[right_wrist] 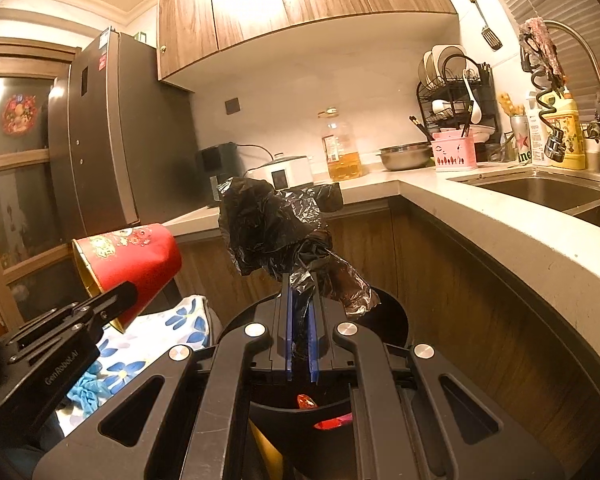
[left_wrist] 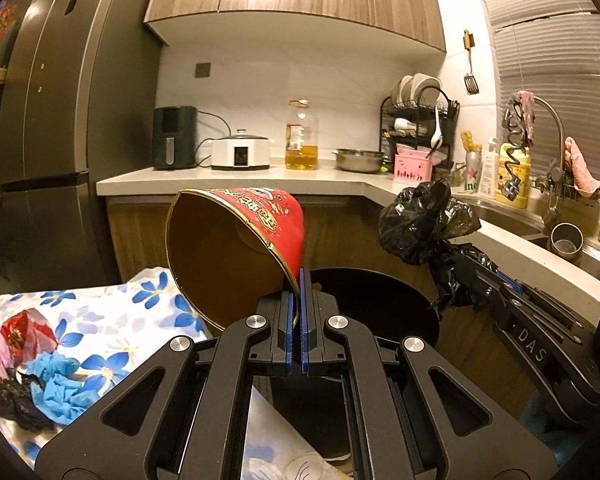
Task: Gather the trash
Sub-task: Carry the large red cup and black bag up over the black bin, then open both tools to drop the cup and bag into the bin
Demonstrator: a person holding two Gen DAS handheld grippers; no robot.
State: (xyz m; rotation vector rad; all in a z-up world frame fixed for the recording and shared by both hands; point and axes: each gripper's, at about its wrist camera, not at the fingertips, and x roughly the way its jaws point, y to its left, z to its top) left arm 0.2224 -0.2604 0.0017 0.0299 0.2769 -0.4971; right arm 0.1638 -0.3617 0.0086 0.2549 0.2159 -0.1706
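While its jaws pinch the rim of a red instant-noodle cup (left_wrist: 236,248), the left gripper (left_wrist: 299,304) holds it tipped above a black trash bin (left_wrist: 388,312) just ahead. Beside it to the right, the right gripper (right_wrist: 301,320) clamps a crumpled black plastic bag (right_wrist: 276,232) over the same bin.

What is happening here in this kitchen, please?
A person is collecting trash with two handheld grippers. The left gripper is shut on the rim of an empty red paper cup, and the right gripper is shut on a crumpled black plastic bag. Both are held above a black trash bin. More trash, such as blue gloves, lies on the flowered cloth.
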